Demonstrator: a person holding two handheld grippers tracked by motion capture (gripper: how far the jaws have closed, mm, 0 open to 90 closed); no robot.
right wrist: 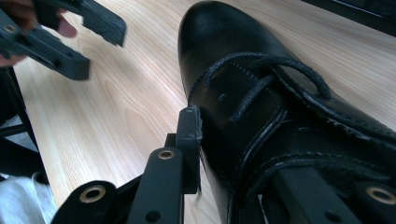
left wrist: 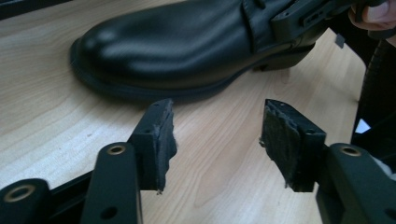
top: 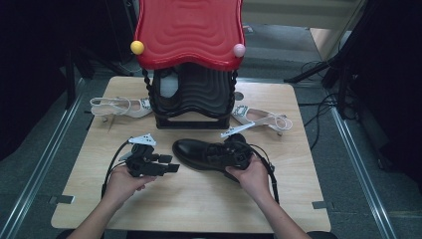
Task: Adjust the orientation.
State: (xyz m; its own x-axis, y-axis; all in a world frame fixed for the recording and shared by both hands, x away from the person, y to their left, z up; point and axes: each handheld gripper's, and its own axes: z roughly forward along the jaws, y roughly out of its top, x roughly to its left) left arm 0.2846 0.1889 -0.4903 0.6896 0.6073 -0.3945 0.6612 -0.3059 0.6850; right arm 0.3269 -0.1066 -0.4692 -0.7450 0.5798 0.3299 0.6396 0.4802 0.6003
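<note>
The black boot (top: 206, 153) lies on its sole near the middle of the wooden surface (top: 199, 199), its long axis running 9 to 3 o'clock in the high view, toe at 9 and ankle opening at 3. The right gripper (top: 238, 152) sits at the boot's 3 o'clock end, jaws clamped on the laced upper: one pad presses the outer side, the other is inside the shaft. The left gripper (top: 171, 163) hovers just off the toe at 9 o'clock, jaws apart with nothing between them. A red-topped black rack (top: 191, 74) stands at 12 o'clock.
</note>
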